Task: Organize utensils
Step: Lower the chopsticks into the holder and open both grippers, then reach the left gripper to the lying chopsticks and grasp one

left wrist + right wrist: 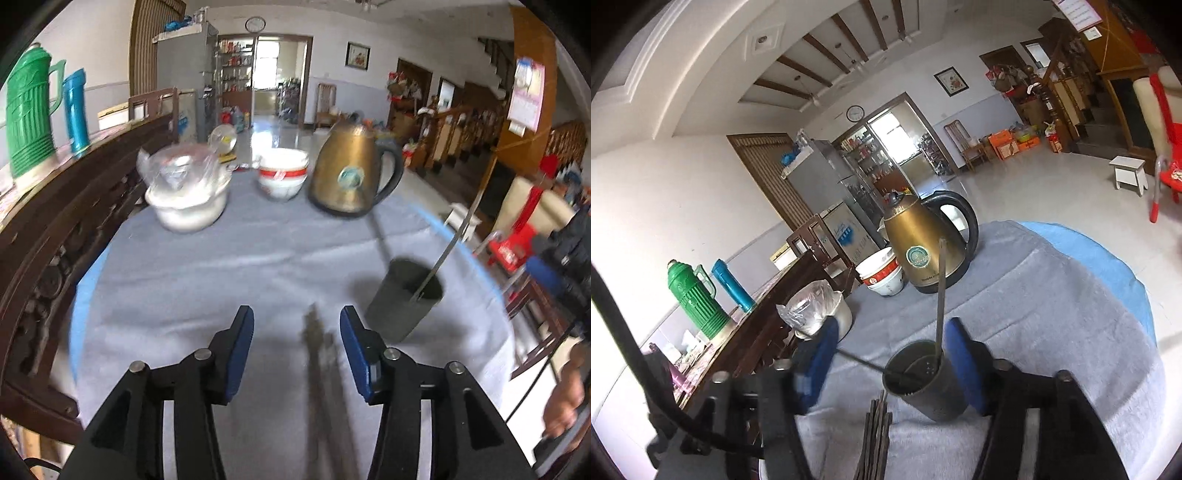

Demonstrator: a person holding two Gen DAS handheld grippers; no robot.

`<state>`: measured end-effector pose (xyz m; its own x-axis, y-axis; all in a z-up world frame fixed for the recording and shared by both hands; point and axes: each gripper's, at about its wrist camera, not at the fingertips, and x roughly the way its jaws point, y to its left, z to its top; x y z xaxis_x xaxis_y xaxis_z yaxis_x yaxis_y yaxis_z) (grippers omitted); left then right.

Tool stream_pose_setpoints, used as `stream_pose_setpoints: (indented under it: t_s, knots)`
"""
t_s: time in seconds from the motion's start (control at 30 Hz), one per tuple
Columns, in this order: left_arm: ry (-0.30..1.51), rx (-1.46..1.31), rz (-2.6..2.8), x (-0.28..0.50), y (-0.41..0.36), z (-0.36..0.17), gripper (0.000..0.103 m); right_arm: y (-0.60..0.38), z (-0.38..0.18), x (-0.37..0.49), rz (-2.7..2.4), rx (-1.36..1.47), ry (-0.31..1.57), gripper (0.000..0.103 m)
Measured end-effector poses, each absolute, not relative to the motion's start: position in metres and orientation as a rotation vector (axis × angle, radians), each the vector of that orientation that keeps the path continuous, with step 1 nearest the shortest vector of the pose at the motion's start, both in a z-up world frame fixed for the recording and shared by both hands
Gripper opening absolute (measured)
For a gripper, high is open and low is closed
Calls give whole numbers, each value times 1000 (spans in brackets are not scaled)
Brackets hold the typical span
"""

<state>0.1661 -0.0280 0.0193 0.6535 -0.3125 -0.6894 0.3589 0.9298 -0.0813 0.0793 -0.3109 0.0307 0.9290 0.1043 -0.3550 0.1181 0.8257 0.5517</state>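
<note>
Chopsticks [317, 354] flat between open left tongs [297, 325], untouched.

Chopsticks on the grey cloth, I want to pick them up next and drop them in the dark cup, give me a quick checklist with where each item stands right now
1. Left gripper jaws apart with nothing between the pads: ok.
2. Chopsticks lie on the cloth between the left fingers, roughly in line with them: ok.
3. Chopsticks bunched enough for one pinch: cannot tell, motion blur.
4. Dark cup upright: not ok, it looks tilted in both views.
5. Room in the cup: ok, only a metal utensil leans inside.
6. Right gripper steadying the cup: not ok, its jaws are open around it without pressing.
</note>
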Motion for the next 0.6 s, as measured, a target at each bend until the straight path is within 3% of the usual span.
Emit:
stream_pose_setpoints:
  t_s: [0.2,0.6]
  knots:
    - [943,67,-349,161,-11,-38,50,-281,-9,73,51,573,514,42]
    - [1051,28,-430,152,-25,-83,50,-253,-86,84,85,573,648,42]
